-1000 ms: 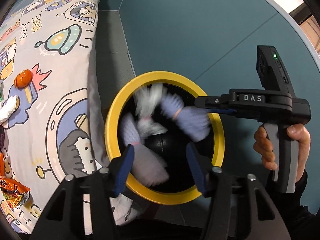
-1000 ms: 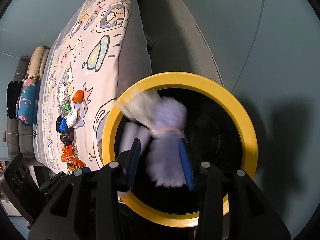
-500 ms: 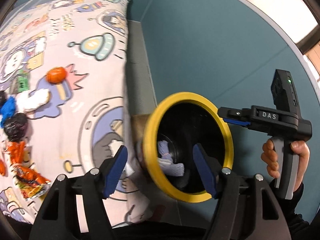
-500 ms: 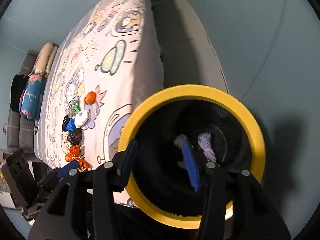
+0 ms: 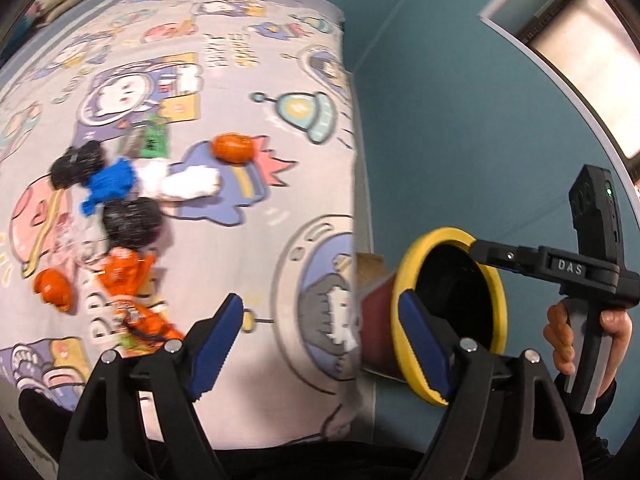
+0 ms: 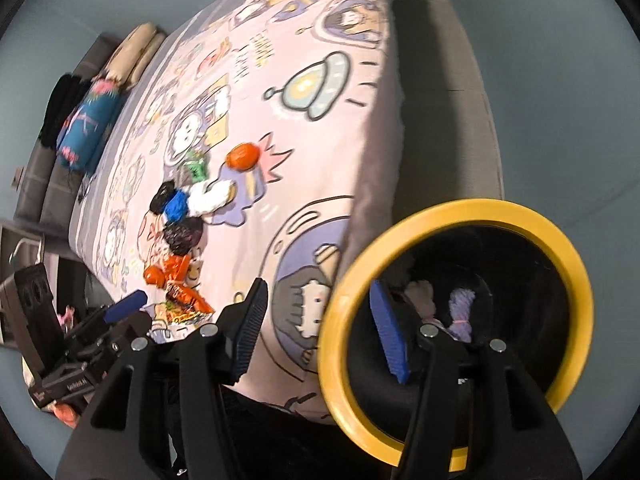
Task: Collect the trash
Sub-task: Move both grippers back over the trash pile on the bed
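The yellow-rimmed bin (image 6: 460,208) stands on the floor beside the bed; a white wad (image 6: 420,292) and a purple wad (image 6: 460,304) lie inside it. My right gripper (image 6: 320,332) hangs at the bin's left rim, jaws opening, nothing between them. My left gripper (image 5: 320,344) is over the bed's edge next to the bin (image 5: 448,320), jaws opening and empty. A pile of trash lies on the sheet: an orange ball (image 5: 232,148), a white wad (image 5: 180,180), a blue scrap (image 5: 108,184), black wads (image 5: 132,224) and an orange wrapper (image 5: 128,276).
The cartoon-print sheet (image 5: 260,208) covers the bed. Pillows (image 6: 132,52) and a blue patterned cushion (image 6: 88,124) lie at its far end. A grey bed frame (image 6: 440,100) runs along the side. A hand (image 5: 568,340) holds the right gripper's handle.
A second ago wads were dropping from both grippers over the bin. Now they lie inside it, both jaws stand wider, and both grippers have swung left toward the bed.
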Demonstrator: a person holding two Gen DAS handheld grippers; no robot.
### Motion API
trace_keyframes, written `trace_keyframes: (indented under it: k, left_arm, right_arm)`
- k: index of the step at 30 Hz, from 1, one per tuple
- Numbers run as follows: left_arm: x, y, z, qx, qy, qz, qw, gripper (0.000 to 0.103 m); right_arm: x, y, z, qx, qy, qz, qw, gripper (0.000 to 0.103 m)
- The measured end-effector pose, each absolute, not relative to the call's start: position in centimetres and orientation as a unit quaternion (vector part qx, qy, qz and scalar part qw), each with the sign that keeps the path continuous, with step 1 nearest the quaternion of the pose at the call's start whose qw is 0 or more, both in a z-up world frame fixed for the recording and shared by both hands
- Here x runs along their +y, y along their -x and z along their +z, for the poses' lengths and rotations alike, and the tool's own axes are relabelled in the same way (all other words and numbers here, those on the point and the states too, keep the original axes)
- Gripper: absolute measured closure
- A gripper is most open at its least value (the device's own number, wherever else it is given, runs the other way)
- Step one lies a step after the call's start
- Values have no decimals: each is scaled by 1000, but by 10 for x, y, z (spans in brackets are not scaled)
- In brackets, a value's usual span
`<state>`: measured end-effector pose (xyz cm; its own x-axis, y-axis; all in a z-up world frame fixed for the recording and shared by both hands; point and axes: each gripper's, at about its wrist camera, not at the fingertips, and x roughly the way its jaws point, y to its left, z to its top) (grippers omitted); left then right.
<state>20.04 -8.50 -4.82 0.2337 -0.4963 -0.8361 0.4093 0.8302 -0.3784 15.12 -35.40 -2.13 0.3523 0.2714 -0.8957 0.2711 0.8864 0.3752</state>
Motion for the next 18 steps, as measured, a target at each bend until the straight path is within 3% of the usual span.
trace_keyframes:
  k: [18]
  left_arm:
    - [63, -237, -58, 556, 87, -139, 815, 21]
  right_arm:
    - [-238, -203, -28, 600, -164, 108, 775, 47]
